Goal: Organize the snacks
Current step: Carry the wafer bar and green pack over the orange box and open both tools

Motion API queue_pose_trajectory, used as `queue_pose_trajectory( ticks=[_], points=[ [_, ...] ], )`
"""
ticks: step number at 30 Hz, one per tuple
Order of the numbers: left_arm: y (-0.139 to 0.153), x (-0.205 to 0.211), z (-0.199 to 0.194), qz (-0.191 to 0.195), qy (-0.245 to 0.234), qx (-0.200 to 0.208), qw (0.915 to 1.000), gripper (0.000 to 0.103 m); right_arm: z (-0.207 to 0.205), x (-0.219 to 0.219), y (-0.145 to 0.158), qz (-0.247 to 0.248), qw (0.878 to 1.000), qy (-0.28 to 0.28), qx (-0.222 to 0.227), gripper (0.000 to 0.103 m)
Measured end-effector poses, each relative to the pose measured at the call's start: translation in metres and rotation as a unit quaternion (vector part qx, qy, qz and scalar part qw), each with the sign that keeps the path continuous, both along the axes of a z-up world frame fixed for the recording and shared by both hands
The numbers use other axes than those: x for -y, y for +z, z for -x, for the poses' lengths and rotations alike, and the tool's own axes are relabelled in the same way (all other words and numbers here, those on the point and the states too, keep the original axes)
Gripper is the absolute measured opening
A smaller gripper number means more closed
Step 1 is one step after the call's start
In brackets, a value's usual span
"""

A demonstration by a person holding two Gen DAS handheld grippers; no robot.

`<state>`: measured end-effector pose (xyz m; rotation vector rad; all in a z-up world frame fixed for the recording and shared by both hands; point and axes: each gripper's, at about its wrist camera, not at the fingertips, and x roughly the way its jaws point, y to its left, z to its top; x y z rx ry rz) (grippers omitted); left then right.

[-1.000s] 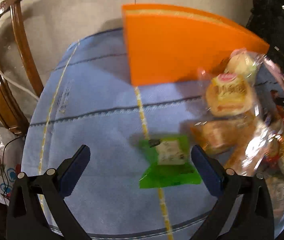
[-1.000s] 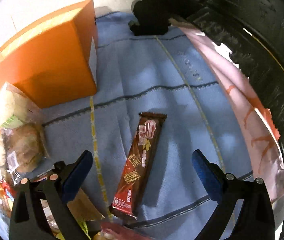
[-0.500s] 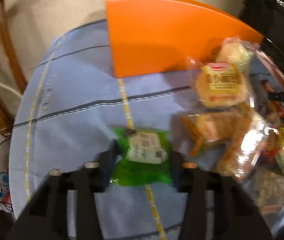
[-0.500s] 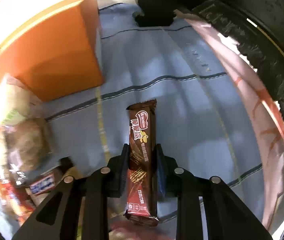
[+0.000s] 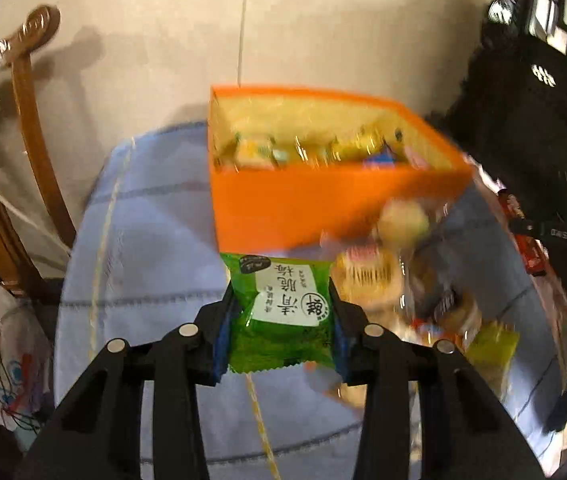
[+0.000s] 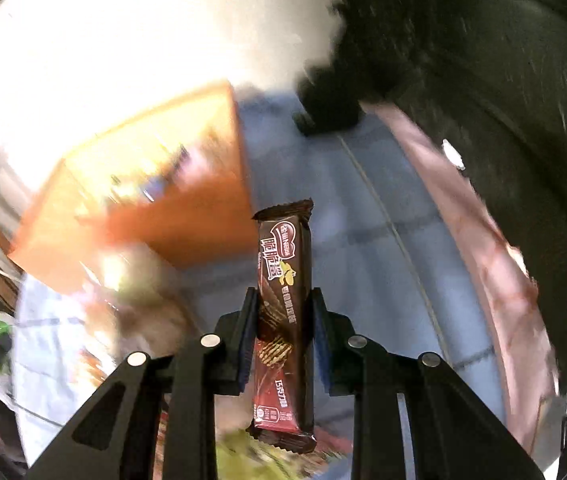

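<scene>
Both grippers carry a snack above the blue cloth (image 5: 155,216), short of the orange box (image 5: 323,204). The left gripper (image 5: 279,320) pinches a green packet (image 5: 283,312) by its side edges; the right gripper (image 6: 283,332) clamps a brown bar (image 6: 285,312) near its lower half, so the top sticks out free. The box stands open-topped, partly filled, with room over its near wall. Loose snacks (image 5: 395,280) crowd its right front.

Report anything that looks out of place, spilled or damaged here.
Nothing looks damaged or spilled. The loose snack pile on the blue cloth beside the orange box is simply unsorted. The green packet and brown wafer bar are gripped squarely.
</scene>
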<state>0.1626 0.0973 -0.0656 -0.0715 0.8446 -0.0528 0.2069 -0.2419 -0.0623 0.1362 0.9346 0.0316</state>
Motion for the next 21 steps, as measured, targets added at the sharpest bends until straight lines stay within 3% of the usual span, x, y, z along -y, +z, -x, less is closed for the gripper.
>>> queue_pose_trajectory(
  ticks=[3,7,11,15,17,18,19,20,21],
  points=[
    [0.024,-0.005,-0.032,-0.019,0.026,0.008,0.9995,0.039,-0.02,-0.017,0.028,-0.019,0.999,0.034,0.029,0.026],
    [0.059,-0.001,-0.073,-0.054,0.051,0.037,0.9966,0.039,-0.061,-0.051,0.061,-0.01,0.995,0.084,0.056,0.026],
    [0.077,0.004,-0.125,-0.04,0.066,0.035,0.9964,0.039,-0.101,-0.073,0.07,-0.004,0.993,0.102,0.05,0.026],
    [0.085,0.018,-0.149,-0.051,0.049,0.046,0.9964,0.039,-0.119,-0.086,0.074,0.017,0.992,0.116,0.05,0.026],
    [0.087,0.023,-0.156,-0.05,0.049,0.047,0.9964,0.041,-0.12,-0.084,0.077,-0.003,0.993,0.103,0.058,0.027],
    [0.087,0.024,-0.159,-0.043,0.051,0.047,0.9967,0.063,-0.122,-0.084,0.077,-0.013,0.993,0.103,0.058,0.038],
    [0.085,0.024,-0.165,-0.046,0.073,0.047,0.9951,0.086,-0.127,-0.086,0.076,-0.013,0.992,0.107,0.059,0.089],
    [0.087,0.023,-0.162,-0.055,0.094,0.051,0.9928,0.098,-0.129,-0.09,0.077,-0.003,0.992,0.11,0.058,0.099],
    [0.085,0.026,-0.165,-0.061,0.102,0.056,0.9914,0.099,-0.129,-0.091,0.079,0.011,0.992,0.105,0.066,0.1]
  ],
)
